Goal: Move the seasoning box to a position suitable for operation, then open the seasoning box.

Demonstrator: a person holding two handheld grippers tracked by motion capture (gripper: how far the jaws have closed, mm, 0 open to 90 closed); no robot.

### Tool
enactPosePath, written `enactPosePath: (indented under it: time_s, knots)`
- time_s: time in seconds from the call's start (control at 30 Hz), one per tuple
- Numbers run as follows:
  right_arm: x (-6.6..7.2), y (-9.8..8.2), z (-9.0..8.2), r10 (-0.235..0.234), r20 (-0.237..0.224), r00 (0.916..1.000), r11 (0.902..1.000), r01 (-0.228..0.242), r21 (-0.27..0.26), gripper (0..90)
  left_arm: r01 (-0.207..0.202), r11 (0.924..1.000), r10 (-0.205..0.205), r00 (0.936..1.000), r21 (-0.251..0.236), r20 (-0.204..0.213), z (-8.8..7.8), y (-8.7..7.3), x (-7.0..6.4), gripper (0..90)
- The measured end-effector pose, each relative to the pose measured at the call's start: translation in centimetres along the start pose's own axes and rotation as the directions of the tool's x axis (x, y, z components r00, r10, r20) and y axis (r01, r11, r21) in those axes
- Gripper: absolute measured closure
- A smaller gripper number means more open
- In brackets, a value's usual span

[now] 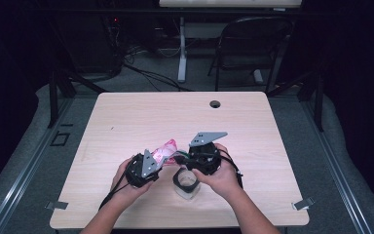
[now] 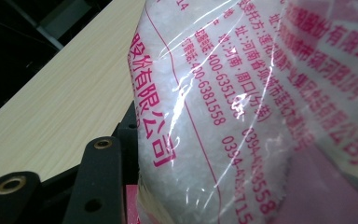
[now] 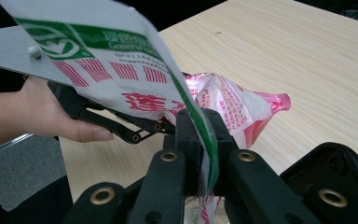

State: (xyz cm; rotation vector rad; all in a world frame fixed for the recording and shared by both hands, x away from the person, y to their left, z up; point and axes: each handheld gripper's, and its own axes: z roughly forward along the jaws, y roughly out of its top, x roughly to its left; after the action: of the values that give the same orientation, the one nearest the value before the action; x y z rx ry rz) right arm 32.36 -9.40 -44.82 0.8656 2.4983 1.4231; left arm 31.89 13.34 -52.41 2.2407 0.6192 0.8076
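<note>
A clear plastic bag (image 1: 165,148) of white crystals with pink print hangs just above the middle of the wooden table (image 1: 126,117). My left gripper (image 1: 158,158) grips its bulging body; in the left gripper view the bag (image 2: 242,116) presses against one black finger (image 2: 100,182). My right gripper (image 3: 205,135) is shut on the bag's flat top flap (image 3: 107,51), printed green and red, with the pink part of the bag (image 3: 233,105) beyond it. Under both grippers stands an open glass jar (image 1: 186,181). In the high view the right gripper (image 1: 181,157) meets the bag from the right.
A round cable hole (image 1: 215,104) sits near the table's far edge. Metal clips (image 1: 57,205) (image 1: 303,203) mark the front corners. A folding chair (image 1: 253,44) and a desk leg (image 1: 181,48) stand beyond the table. The person's left hand (image 3: 42,112) shows behind the bag.
</note>
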Motion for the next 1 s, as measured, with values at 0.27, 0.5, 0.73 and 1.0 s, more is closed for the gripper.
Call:
enactPosePath:
  time_s: [0.27, 0.5, 0.73, 1.0]
  knots:
    - [0.0, -0.1, -0.1, 0.005, -0.001, 1.0000, 1.0000, -0.005, -0.006, 82.4, -0.025, 0.9996, 0.026, 0.9993, 0.008, -0.027, -0.2, -0.1, 0.2, 52.6]
    - [0.0, -0.1, -0.3, 0.010, -0.022, 0.9997, 0.9999, -0.011, -0.007, 74.5, -0.033, 0.9994, 0.033, 0.9977, 0.001, -0.060, -0.7, -0.3, 0.4, 53.6]
    - [-0.4, 0.0, -1.6, 0.009, -0.038, 0.9992, 1.0000, -0.009, -0.001, 65.0, 0.001, 0.9999, -0.002, 0.9961, -0.015, -0.088, -1.1, -0.7, 1.1, 54.4]
    - [-1.0, 0.2, -4.0, 0.015, -0.032, 0.9994, 0.9993, -0.016, -0.035, 62.3, 0.025, 0.9993, -0.028, 0.9913, -0.027, -0.129, -1.7, -1.3, 2.0, 54.8]
